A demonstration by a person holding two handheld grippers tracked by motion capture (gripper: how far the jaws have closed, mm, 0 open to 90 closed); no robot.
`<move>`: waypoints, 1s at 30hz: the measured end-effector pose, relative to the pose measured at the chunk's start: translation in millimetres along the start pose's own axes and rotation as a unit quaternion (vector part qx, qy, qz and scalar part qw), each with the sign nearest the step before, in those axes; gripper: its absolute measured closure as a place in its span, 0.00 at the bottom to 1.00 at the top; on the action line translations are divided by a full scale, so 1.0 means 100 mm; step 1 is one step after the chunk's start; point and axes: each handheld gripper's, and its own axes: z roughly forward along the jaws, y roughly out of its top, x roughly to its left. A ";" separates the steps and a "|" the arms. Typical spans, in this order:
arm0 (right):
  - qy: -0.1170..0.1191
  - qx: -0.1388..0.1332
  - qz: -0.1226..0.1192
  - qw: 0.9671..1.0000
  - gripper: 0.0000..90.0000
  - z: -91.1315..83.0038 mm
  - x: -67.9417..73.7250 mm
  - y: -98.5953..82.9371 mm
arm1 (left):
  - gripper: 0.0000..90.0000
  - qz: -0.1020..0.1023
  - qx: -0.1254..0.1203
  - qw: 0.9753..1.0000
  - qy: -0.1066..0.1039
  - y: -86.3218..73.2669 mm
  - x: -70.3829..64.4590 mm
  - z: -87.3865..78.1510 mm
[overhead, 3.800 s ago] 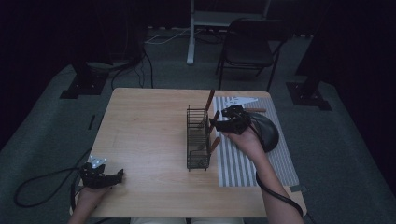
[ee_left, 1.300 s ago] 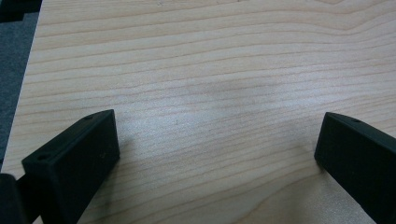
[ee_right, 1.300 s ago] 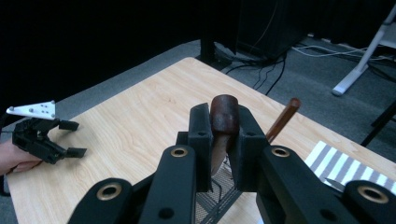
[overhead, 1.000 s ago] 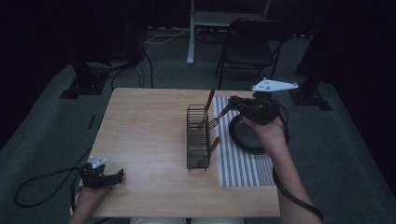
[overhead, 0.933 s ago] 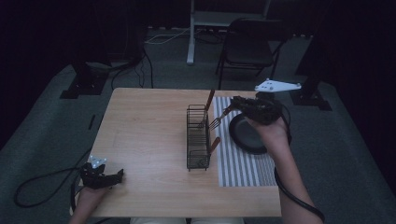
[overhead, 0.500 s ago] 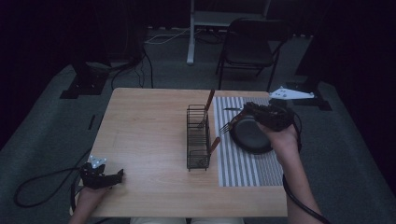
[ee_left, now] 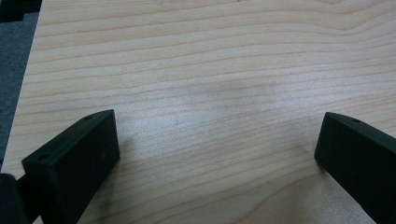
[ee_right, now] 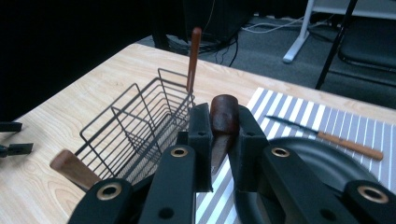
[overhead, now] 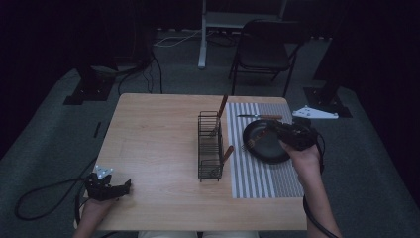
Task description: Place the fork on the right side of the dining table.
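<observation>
A: Fork point(overhead: 253, 142) orientation?
B: Held over the black plate point(overhead: 267, 148); long axis roughly level, tines toward the wire rack point(overhead: 210, 146), wooden handle clamped in the right gripper point(overhead: 277, 130).
A: Left gripper point(overhead: 119, 188)?
B: Jaws wide apart, low over the table point(overhead: 153, 139).

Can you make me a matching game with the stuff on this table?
Things:
1. knife
2. plate
3. fork
4. left claw

Where or how:
a. open above bare wood
b. lying on the mat beyond the plate
c. gripped in the right claw
d. black, on the striped mat

Pairs: 1-b, 2-d, 3-c, 4-a
</observation>
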 end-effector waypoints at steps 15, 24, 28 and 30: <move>-0.019 0.023 0.036 0.999 0.90 0.08 -0.07 -0.51 | 0.00 0.000 0.000 1.000 0.000 0.00 0.00 0.00; -0.037 0.027 0.038 0.998 0.90 0.13 0.00 -0.67 | 0.00 0.000 0.000 1.000 0.000 0.00 0.00 0.00; -0.039 0.031 0.046 0.998 0.90 0.17 0.01 -0.75 | 0.00 0.000 0.000 1.000 0.000 0.00 0.00 0.00; -0.041 0.030 0.052 0.997 0.90 0.18 0.01 -0.78 | 0.00 0.000 0.000 1.000 0.000 0.00 0.00 0.00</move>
